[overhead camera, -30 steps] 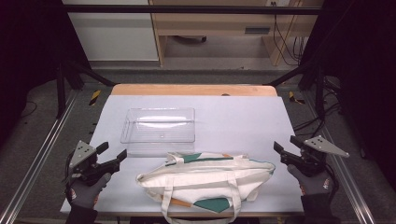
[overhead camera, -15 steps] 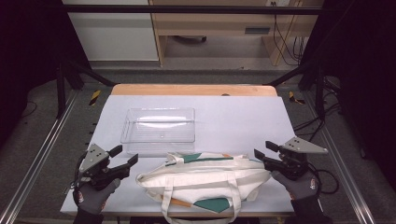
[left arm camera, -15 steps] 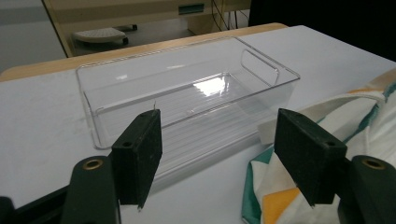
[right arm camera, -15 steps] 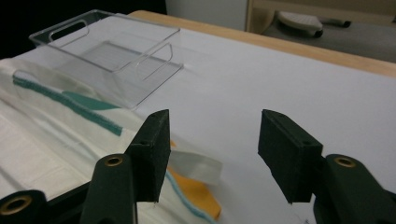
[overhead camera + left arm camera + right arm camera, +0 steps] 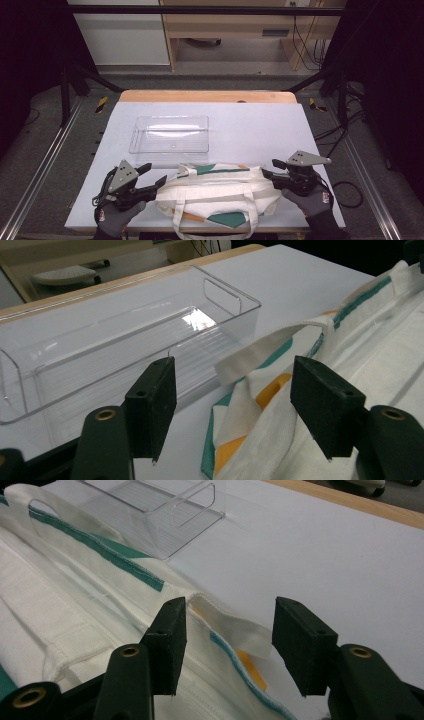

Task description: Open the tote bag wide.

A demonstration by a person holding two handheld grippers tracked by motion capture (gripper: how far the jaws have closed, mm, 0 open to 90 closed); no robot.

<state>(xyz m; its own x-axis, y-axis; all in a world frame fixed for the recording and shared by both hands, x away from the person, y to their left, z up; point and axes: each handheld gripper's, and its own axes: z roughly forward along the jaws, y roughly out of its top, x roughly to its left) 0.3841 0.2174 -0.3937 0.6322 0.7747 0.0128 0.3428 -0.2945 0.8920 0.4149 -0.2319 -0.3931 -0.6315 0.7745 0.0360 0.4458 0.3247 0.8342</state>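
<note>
Grippers, left point(image 5: 154, 176) and right point(image 5: 269, 169), closing but gripping nothing, flank one cream tote point(image 5: 220, 192) with green-orange patches; one clear bin point(image 5: 169, 134) behind it.

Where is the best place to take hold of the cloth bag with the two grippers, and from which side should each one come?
Probably grip the cloth bag at its two upper corners, each gripper coming level from its own end. The hem there stands up as a loose flap: one flap lies between the left gripper fingers, another between the right gripper fingers. Both have just been closing, not yet pinching.
</note>
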